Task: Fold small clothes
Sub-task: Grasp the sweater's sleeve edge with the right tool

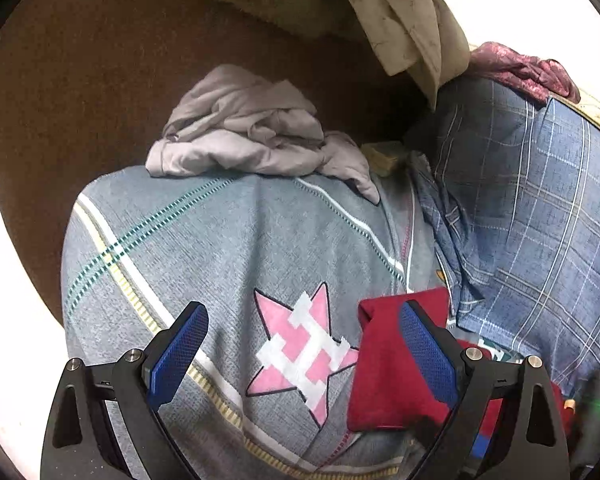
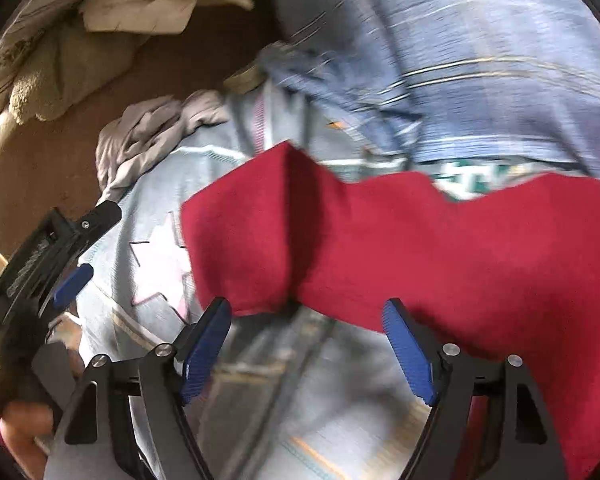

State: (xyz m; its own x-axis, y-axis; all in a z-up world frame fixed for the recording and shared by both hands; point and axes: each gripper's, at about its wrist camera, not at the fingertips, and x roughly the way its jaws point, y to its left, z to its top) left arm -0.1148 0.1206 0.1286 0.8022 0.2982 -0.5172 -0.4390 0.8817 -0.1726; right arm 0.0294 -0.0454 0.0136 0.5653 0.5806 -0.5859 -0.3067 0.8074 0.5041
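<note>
While both my grippers hover over the grey star-print sheet [image 1: 236, 264], neither one holds anything. My left gripper [image 1: 304, 344] has its jaws spread wide above the pink star [image 1: 300, 352], nothing between the pads. My right gripper [image 2: 308, 344] also stands with jaws apart; its view is blurred, but its blue pads [image 2: 408, 352] press on nothing. The red cloth [image 2: 400, 248], the piece being folded, lies on the sheet to the right of the star, its near edge at my right gripper's fingertips and one fold ridge running away from me. A crumpled grey garment [image 1: 252, 136] sits at the sheet's far edge. Blue plaid fabric [image 1: 532, 216] lies on the far right.
</note>
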